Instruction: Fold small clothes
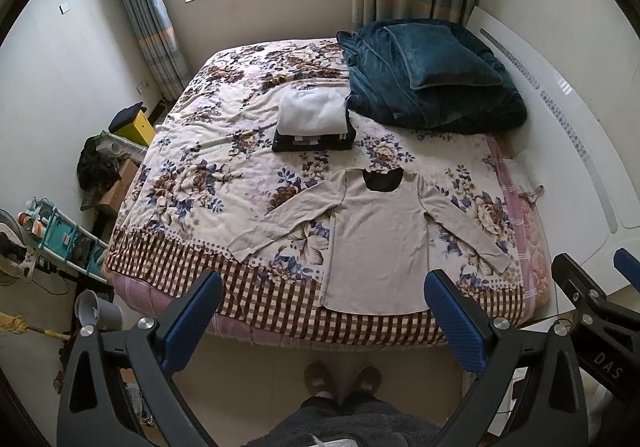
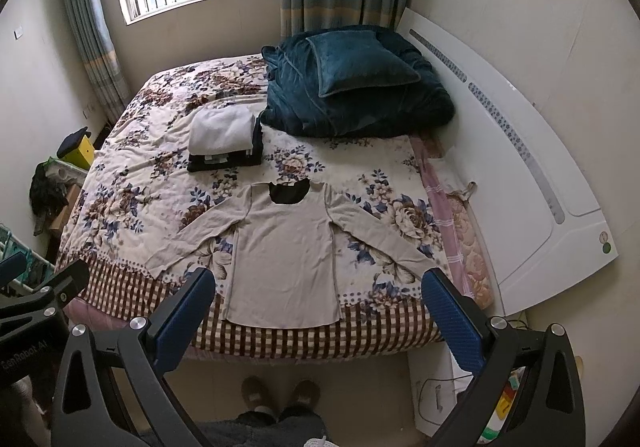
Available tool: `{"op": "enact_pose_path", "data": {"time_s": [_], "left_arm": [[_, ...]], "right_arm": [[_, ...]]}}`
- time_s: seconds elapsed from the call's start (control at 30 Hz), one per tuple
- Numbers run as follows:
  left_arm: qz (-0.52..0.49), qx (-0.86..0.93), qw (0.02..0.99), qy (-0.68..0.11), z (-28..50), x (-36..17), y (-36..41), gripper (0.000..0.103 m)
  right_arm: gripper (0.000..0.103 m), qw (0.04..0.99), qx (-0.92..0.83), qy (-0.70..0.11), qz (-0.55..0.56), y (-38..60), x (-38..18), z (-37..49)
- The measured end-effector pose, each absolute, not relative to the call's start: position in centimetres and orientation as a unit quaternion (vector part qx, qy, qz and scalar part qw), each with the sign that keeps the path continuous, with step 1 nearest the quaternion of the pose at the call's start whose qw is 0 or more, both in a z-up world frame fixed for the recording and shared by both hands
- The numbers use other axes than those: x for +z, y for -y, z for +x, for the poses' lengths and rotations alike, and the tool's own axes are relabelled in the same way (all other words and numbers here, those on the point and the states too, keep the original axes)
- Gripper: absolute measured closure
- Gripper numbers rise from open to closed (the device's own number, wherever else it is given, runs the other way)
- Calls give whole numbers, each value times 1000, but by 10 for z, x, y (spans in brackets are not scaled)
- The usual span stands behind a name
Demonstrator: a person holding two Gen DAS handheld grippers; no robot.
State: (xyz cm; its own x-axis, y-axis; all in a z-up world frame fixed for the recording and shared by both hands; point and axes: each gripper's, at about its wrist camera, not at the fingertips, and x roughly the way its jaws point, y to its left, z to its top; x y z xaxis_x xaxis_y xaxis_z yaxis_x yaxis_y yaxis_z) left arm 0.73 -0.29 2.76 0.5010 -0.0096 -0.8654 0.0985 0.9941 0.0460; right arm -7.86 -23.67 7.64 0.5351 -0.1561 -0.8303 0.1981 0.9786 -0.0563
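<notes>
1. Floral bed (image 1: 224, 119) carries a beige shirt (image 1: 376, 247) spread flat near its front edge, with a folded stack (image 1: 312, 123) behind it.
2. Left gripper (image 1: 324, 311) and right gripper (image 2: 318, 307) hover, jaws released and empty.
3. Folding seems unstarted; next, pinch a sleeve.

The beige top (image 1: 376, 243) is soft, matt knit cloth, smooth and unwrinkled. The floral bedspread (image 1: 208, 151) under it looks quilted and slightly puckered. The teal blanket (image 1: 436, 95) has a plush velvet sheen. The headboard (image 2: 520, 167) is glossy white. Both grippers' pads (image 1: 456, 323) show ribbed blue rubber on matt black plastic with shiny metal bolts.
</notes>
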Motion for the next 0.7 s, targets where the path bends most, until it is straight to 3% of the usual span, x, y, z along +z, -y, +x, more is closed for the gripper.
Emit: {"op": "enact_pose_path", "data": {"time_s": [0.7], "left_arm": [[40,-34,869,-492,6,37,8,0]], "right_arm": [[0,878,-101,-468,20,240,86,-78]]}}
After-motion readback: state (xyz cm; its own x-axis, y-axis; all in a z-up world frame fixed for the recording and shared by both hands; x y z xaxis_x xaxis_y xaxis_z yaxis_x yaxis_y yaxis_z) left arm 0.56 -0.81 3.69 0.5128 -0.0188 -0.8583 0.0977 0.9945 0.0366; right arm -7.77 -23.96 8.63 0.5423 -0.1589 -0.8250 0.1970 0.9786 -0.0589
